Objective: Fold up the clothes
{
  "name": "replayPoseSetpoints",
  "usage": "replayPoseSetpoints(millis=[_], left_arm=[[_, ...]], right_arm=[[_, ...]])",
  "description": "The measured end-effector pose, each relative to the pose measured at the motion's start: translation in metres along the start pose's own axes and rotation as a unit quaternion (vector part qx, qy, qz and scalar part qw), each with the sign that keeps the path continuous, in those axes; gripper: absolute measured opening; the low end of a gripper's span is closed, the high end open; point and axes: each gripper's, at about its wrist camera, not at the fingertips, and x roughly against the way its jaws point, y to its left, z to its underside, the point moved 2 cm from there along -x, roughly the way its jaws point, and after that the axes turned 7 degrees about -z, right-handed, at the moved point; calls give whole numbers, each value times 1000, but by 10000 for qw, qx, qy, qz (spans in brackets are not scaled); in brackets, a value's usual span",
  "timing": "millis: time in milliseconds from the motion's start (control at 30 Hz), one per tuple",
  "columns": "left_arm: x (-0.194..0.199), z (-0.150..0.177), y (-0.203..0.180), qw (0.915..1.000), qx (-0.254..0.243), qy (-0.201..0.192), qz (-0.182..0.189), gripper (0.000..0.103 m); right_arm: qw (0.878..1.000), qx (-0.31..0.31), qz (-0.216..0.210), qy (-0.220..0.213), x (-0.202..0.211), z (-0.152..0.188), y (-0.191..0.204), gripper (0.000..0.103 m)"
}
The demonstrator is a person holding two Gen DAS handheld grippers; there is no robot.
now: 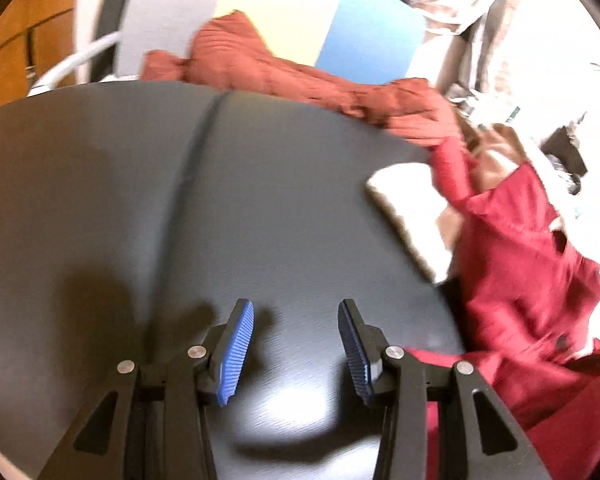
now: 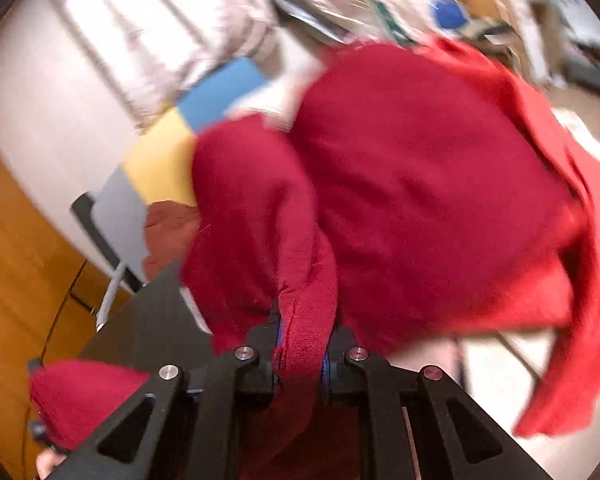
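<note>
My right gripper (image 2: 302,350) is shut on a fold of a red garment (image 2: 420,184), which hangs bunched and lifted in front of it and fills most of the right wrist view. In the left wrist view the same red garment (image 1: 516,264) hangs at the right edge of the dark table (image 1: 160,200). My left gripper (image 1: 296,350) is open and empty, low over the bare table, left of the garment. A rust-coloured garment (image 1: 260,68) lies crumpled at the table's far edge; it also shows in the right wrist view (image 2: 172,224).
A folded white cloth (image 1: 408,208) lies on the table's right side, partly under the red garment. A chair with grey, yellow and blue panels (image 1: 300,20) stands behind the table. Cluttered boxes and papers (image 2: 500,16) lie beyond. Wooden floor (image 2: 16,240) is at the left.
</note>
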Motion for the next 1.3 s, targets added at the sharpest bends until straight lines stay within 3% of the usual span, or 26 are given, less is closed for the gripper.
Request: replayPoseSetpoints(millis=[167,300,400,533,767,933,1133,1300], left_arm=[[-11,-34,-57,9983,-405,225,351,46],[-26,-54,-105,9930,-882,373,691,54],[-41,-58,-133,9862,-1088,737,1012,56],[-63,-49,-163,9770,-997,1173,1473,58],[-79,-44,-162,9809,-479,940,1633,62],[-53,-54,-144,9750,208,339,2185,63],[-62,-47,-163,9748,-256,915,2019,65],[-64,-34,-164,9727,-285,1088,2032,65]], right_arm=[[10000,15,-66,35,-9,9,-16,14],[9999,39,-93,22,-17,3,-23,15],[9999,51,-110,12,-15,5,-29,14],[9999,131,-74,12,-8,8,-34,14],[9998,175,-57,31,-4,8,-25,15],[9998,171,-103,22,3,7,-26,16],[9998,170,-122,21,10,0,-27,17],[9998,125,-150,23,19,-5,-27,18]])
